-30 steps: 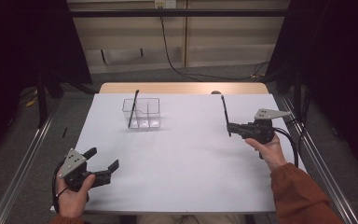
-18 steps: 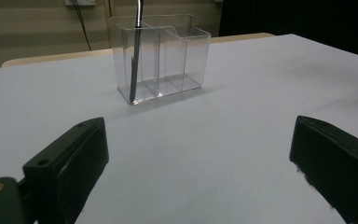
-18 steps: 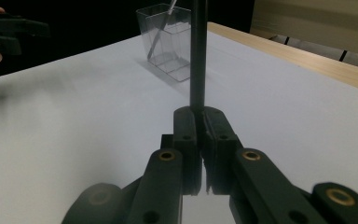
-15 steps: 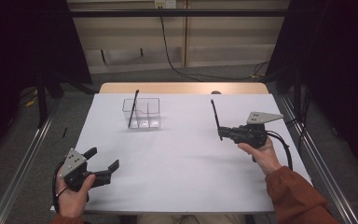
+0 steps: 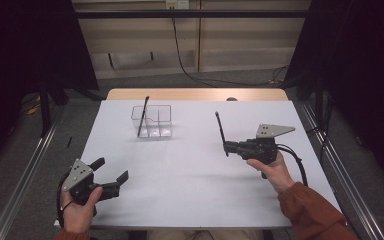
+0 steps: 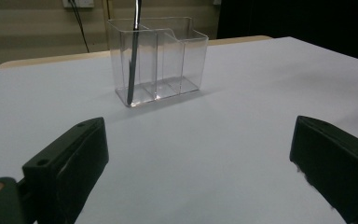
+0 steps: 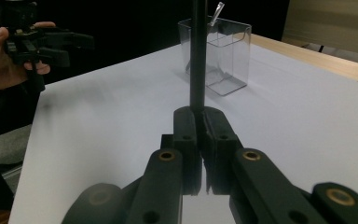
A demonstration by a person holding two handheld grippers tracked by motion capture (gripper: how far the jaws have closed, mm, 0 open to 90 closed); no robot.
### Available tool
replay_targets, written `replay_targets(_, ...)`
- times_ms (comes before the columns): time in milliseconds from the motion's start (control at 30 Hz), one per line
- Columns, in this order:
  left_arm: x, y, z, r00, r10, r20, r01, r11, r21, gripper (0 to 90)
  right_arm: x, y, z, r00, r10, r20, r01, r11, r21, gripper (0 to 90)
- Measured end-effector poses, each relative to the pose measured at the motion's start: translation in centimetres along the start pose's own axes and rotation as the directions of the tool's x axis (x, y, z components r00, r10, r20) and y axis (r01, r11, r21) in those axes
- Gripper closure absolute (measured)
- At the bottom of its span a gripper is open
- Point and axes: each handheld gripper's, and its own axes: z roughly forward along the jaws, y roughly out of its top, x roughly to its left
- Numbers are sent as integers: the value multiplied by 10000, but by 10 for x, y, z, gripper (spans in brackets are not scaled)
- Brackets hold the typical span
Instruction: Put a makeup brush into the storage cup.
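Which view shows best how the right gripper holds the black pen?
The right gripper view: the right gripper has its jaws shut on the black pen, seen close up. The high view shows the pen small and upright in that gripper.

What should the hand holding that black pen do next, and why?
Probably carry it on toward the clear organizer. The right claw is shut on a black pen, held above the table, apart from the organizer, where another pen stands in one compartment.

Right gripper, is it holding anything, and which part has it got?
Yes. The right gripper is shut on a black pen, clamped near its lower end, so most of the pen sticks up above the jaws. The left gripper holds nothing.
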Motion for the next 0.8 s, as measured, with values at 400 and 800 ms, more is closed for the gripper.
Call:
replay_targets(400,-5,2,4,9995,46,308,-39,9997,-227,34,19,1,15,9986,-217,-492,224,9997,126,847)
replay_targets(800,-19,9,10,9943,214,1040,-173,9990,-405,31,28,-1,28,9969,-248,-748,270,9992,278,846)
